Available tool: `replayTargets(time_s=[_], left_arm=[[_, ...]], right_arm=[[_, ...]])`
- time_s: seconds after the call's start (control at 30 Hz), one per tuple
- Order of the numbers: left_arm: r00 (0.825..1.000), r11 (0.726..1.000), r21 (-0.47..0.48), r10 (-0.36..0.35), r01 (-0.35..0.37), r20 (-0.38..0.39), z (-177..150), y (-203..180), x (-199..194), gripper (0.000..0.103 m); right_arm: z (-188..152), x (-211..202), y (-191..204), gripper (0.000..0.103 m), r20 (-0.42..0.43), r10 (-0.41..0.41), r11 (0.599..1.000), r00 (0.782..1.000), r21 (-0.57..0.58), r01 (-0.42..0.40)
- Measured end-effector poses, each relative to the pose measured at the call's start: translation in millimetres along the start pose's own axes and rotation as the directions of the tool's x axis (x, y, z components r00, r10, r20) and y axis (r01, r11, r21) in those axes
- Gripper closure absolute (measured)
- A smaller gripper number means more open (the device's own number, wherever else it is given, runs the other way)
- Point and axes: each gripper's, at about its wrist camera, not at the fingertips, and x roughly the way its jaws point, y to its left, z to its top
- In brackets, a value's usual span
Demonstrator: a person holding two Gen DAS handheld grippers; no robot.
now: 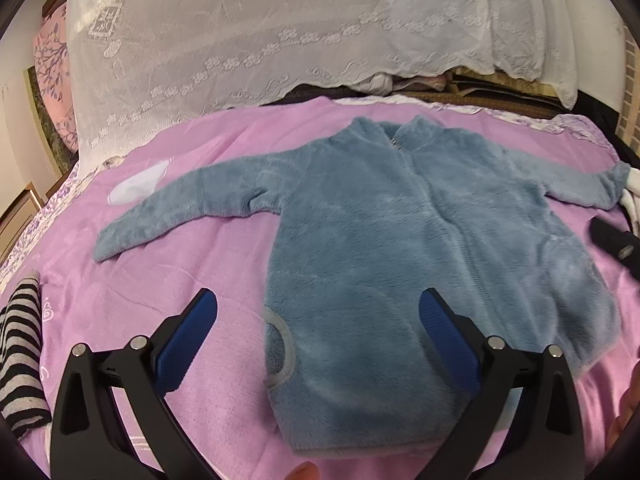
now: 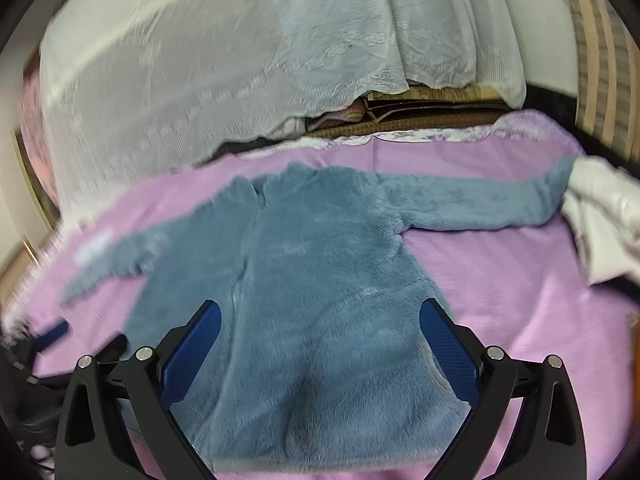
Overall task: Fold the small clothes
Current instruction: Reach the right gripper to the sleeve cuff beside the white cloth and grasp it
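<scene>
A small blue fleece jacket (image 1: 400,248) with a front zipper lies flat and face up on a purple bed sheet (image 1: 192,280), both sleeves spread out to the sides. My left gripper (image 1: 318,340) is open and empty, hovering over the jacket's lower left hem. My right gripper (image 2: 320,348) is open and empty, hovering over the jacket (image 2: 304,280) near its lower hem. The right wrist view is blurred by motion. The right gripper's finger (image 1: 616,246) shows at the right edge of the left wrist view.
A striped black and grey garment (image 1: 20,356) lies at the sheet's left edge. A white cloth (image 1: 136,188) lies under the left sleeve's far side. White clothing (image 2: 604,220) sits by the right cuff. A lace-covered pile (image 1: 260,32) stands behind the sheet.
</scene>
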Motion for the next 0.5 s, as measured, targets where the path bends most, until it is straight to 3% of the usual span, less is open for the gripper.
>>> replayTargets(time_s=[0.17, 0.3, 0.5], left_arm=[[0.997, 1.0, -0.021, 0.015, -0.017, -0.07, 0.3, 5.0, 24.9, 0.004], [0.991, 0.999, -0.021, 0.037, -0.04, -0.13, -3.2, 7.1, 44.8, 0.004], [0.987, 0.998, -0.055, 0.004, -0.013, -0.162, -4.2, 12.2, 56.9, 0.004]], right_arm=[[11.8, 11.5, -46.0, 0.003, -0.012, 0.001, 0.986, 1.0, 0.169, 0.001], [22.9, 13.5, -96.5, 0.005, 0.022, -0.091, 0.952, 0.996, 0.296, 0.08], [41.3, 16.7, -161.4, 0.009, 0.046, -0.197, 0.906, 0.979, 0.39, 0.164]])
